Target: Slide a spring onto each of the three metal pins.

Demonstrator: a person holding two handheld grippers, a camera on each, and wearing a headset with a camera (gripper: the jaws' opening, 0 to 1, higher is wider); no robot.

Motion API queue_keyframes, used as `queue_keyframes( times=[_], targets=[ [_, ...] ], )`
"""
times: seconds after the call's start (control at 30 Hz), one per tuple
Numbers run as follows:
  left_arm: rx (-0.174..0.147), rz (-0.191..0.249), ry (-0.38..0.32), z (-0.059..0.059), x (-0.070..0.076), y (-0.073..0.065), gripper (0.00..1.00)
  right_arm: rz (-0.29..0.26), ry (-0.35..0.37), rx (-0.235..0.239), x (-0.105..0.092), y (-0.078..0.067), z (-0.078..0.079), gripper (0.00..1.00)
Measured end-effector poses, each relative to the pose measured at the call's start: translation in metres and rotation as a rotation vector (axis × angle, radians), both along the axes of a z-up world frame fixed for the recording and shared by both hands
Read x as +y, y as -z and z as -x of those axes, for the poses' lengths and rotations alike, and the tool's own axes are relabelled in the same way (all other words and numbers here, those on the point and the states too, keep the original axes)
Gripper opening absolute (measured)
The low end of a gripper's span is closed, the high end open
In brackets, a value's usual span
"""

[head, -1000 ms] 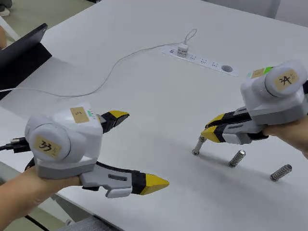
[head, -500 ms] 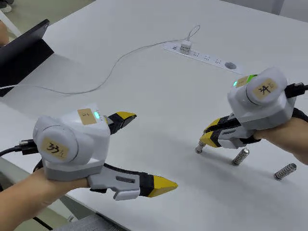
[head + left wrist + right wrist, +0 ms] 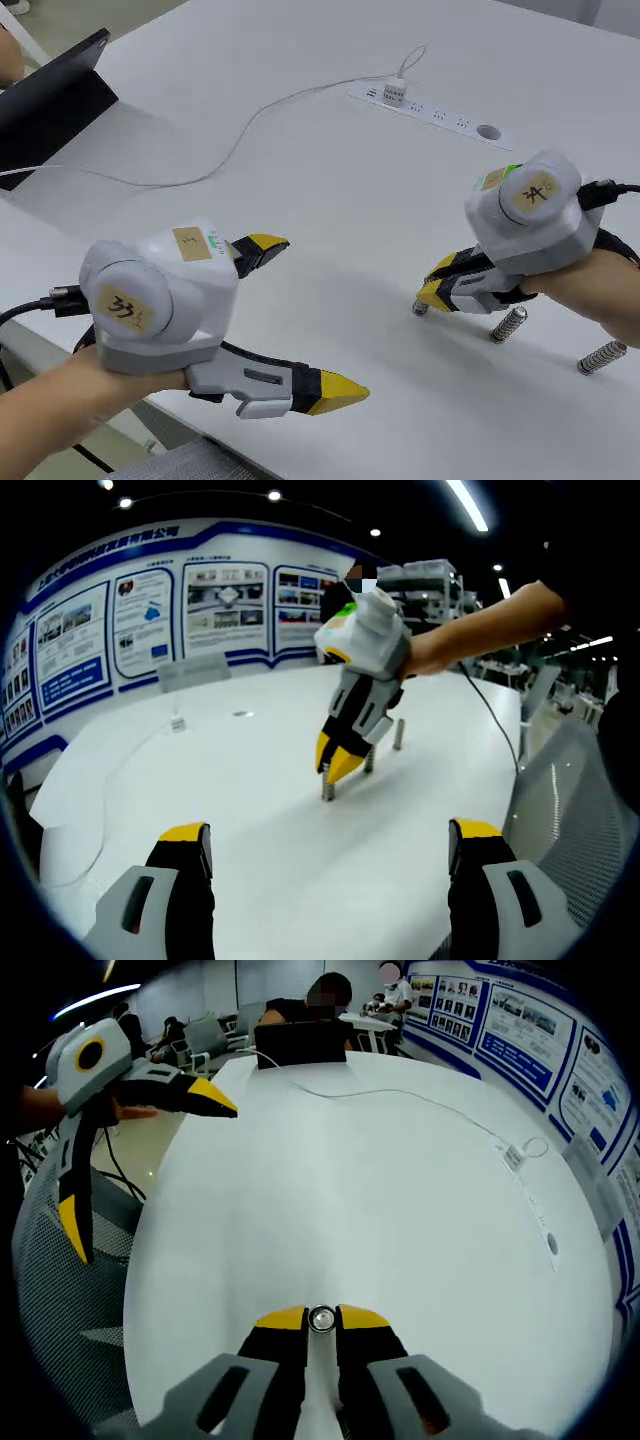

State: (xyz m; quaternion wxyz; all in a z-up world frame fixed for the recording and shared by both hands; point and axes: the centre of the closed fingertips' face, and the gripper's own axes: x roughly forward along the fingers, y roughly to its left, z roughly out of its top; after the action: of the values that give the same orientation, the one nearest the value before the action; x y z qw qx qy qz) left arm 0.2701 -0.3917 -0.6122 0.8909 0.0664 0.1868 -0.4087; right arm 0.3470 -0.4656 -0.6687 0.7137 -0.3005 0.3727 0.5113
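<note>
Springs, two, on the white worktop. The first spring stands leaning just beside the right gripper. The second spring lies further right, apart from the first. Cannot tell whether pins sit inside the coils.

Jaws of the right gripper are together, clamped on a small metal piece. The right gripper view shows its round shiny end at the jaw tips. In the left gripper view it stands on the worktop under those tips. Pin or spring: cannot tell.

At the near-left edge of the worktop is the left gripper, jaws wide apart, well away from the springs.

On the far side sits a power strip, with a white cable trailing left toward a dark tablet.
</note>
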Motion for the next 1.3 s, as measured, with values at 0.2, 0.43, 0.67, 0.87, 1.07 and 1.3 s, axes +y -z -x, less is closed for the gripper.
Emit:
queue_keyframes(
  times=[0.2, 0.43, 0.67, 0.87, 1.07, 1.3],
  targets=[
    [0.001, -0.002, 0.006, 0.002, -0.002, -0.001, 1.00, 0.020, -0.012, -0.005, -0.002, 0.004, 0.002, 0.11],
    [-0.005, -0.005, 0.002, 0.003, -0.002, -0.004, 1.00, 0.023, -0.025, -0.011, -0.003, 0.004, 0.000, 0.12],
    [-0.004, -0.008, -0.001, 0.006, -0.001, -0.006, 1.00, -0.009, -0.014, -0.034, -0.002, -0.004, 0.000, 0.19],
    [-0.001, -0.019, 0.002, 0.010, -0.003, -0.007, 1.00, -0.026, -0.027, -0.085, -0.002, -0.019, 0.000, 0.22],
    [-0.014, -0.020, 0.000, 0.012, -0.007, -0.014, 1.00, -0.129, 0.012, -0.152, -0.001, -0.042, -0.002, 0.26],
    [-0.018, 0.005, -0.011, 0.014, -0.011, -0.024, 1.00, -0.241, 0.080, -0.247, -0.019, -0.064, 0.008, 0.34]
  ],
)
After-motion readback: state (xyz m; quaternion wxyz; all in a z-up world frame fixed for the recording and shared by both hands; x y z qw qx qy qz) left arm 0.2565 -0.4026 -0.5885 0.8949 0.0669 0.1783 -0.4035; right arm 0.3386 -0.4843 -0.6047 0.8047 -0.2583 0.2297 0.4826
